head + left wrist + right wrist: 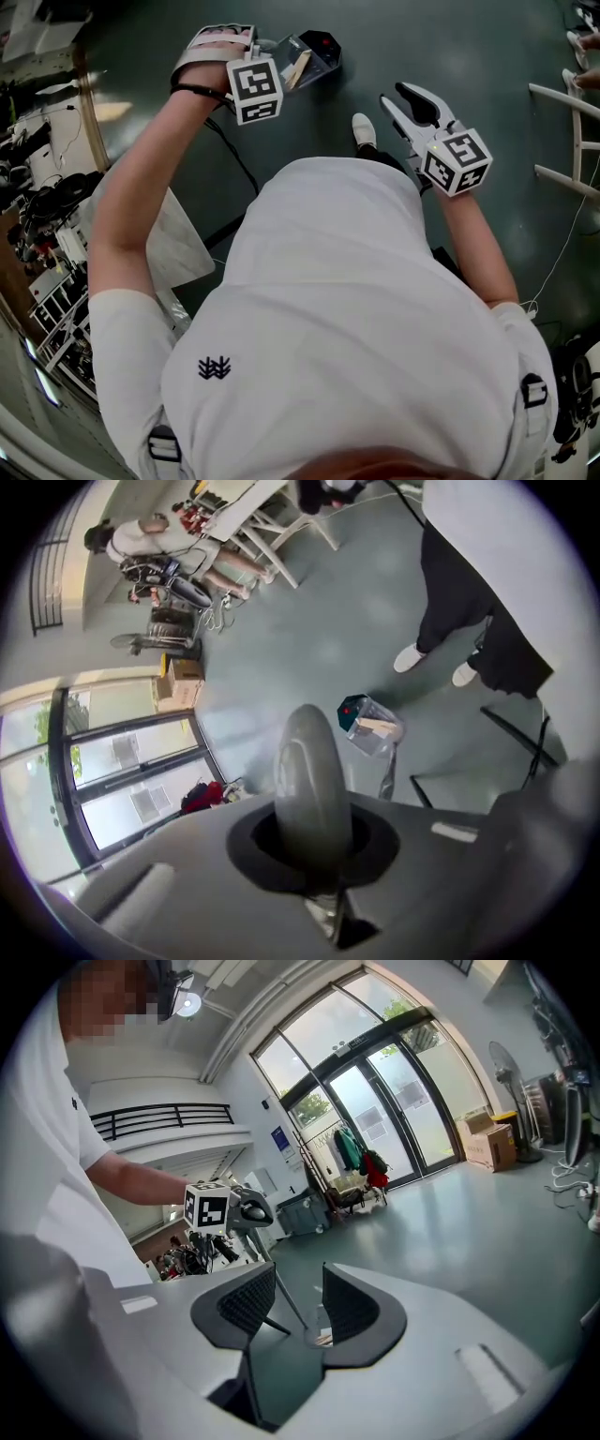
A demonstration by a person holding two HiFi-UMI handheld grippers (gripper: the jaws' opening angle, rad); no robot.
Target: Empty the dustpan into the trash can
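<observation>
While left gripper (311, 841) jaws clamp dustpan handle (307, 766) | right gripper (289, 1305) jaws apart

Right gripper (300, 1281), seen along its own jaws: the two dark ribbed pads (246, 1302) stand apart, with nothing gripped between them. Beyond the gap, the thin rod of the dustpan handle (279, 1282) rises leftward to its grey rounded top, which is held in the left gripper (247, 1213), just beside that gripper's marker cube (208, 1207). The rod's lower end is hidden behind the right gripper's body. A bare forearm (141, 1180) and a white sleeve (56, 1119) fill the left edge. Background: polished grey floor (450, 1232), tall glass doors (394, 1101), clothes rack (356, 1162) with hanging garments, cardboard boxes (492, 1143), standing fan (511, 1072), railed balcony (169, 1119)
</observation>
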